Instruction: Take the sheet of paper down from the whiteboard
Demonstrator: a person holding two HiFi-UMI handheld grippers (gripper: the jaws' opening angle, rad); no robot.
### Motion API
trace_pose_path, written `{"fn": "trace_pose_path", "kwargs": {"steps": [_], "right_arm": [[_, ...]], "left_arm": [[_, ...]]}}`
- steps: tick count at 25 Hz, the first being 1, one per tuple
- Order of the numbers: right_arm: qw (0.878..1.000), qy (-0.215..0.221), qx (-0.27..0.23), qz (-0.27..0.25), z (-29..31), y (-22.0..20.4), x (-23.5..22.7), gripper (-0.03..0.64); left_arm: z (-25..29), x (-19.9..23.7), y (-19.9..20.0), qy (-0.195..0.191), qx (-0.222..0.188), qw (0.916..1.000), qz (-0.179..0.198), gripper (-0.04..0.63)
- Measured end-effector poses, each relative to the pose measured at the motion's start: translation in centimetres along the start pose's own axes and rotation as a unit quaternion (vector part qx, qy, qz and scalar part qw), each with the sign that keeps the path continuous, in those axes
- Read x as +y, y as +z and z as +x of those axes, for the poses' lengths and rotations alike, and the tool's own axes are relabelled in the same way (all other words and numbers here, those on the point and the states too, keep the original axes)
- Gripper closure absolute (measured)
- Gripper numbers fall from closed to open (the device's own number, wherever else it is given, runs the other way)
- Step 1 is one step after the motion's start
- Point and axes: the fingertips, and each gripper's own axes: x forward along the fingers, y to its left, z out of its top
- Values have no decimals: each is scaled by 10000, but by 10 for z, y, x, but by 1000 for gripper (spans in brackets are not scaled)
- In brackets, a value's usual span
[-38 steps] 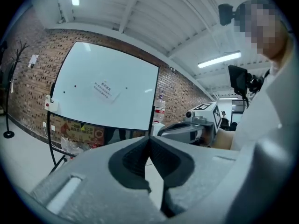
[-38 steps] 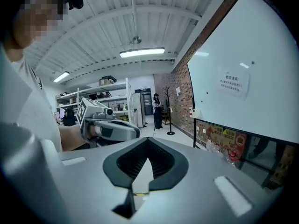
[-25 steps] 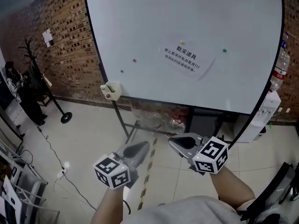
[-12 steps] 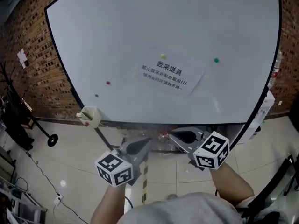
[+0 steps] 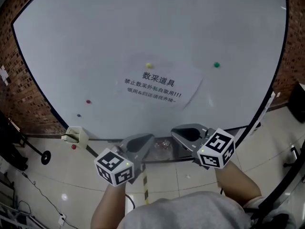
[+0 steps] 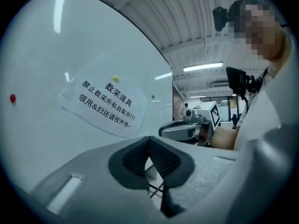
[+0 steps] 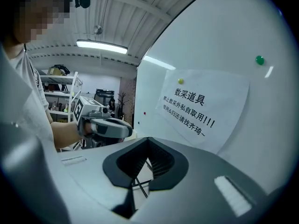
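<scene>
Evidently the approach is in hand: the paper (image 5: 159, 86) is pinned mid-frame on the whiteboard (image 5: 71, 42) by a yellow magnet (image 5: 149, 65). The left gripper (image 5: 139, 143) and right gripper (image 5: 187, 133) are held below it, jaws together, empty. Next, jaws must be opened toward the magnet. Compared with earlier, the board is seen nearer and larger.

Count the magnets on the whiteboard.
4: yellow magnet on the sheet of paper, green magnet above its right corner, red magnet and dark magnet lower left; more may be off-frame.
</scene>
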Motion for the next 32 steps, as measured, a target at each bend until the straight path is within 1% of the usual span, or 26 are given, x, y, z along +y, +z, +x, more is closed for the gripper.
{"fn": "trace_pose_path", "kwargs": {"steps": [2, 7, 10, 14, 16, 18, 21, 23, 25, 26, 27, 30, 32], "right_arm": [[9999, -111, 27, 15, 7, 2, -8, 618], [9990, -439, -66, -16, 27, 19, -26, 618], [9977, -664, -127, -85, 39, 31, -36, 618], [9943, -995, -123, -355, 56, 45, -45, 618], [9898, -1268, -116, -634, 62, 56, -51, 618], [9813, -1628, -127, -1023, 64, 73, -59, 618], [9606, -2265, -145, -1601, 65, 103, -73, 618], [9481, -2567, -200, -1868, 67, 122, -78, 618], [9388, -2739, -272, -2071, 71, 140, -80, 608], [9344, -2810, -297, -2169, 73, 148, -80, 553], [9299, -2882, -312, -2265, 75, 156, -80, 528], [9153, -3144, -255, -2505, 82, 169, -87, 524], [9063, -3322, -165, -2608, 88, 171, -94, 507]], "left_arm": [[4, 12, 9, -80, 22, 9999, 149, 594], [9, 53, 34, -171, -57, 9992, 358, 594], [7, 67, 48, -377, -124, 9981, 475, 594], [3, 82, 51, -591, -99, 9963, 610, 594], [2, 90, 48, -676, -76, 9959, 595, 594], [2, 96, 46, -759, -53, 9954, 579, 594], [3, 102, 45, -920, -59, 9942, 562, 592], [3, 105, 47, -1024, -80, 9932, 554, 590], [1, 107, 51, -1091, -93, 9920, 622, 577], [0, 107, 54, -1122, -98, 9913, 679, 577], [-1, 107, 57, -1161, -102, 9905, 734, 574], [-5, 109, 62, -1271, -104, 9883, 837, 553], [-9, 114, 62, -1293, -109, 9878, 859, 544]]}}
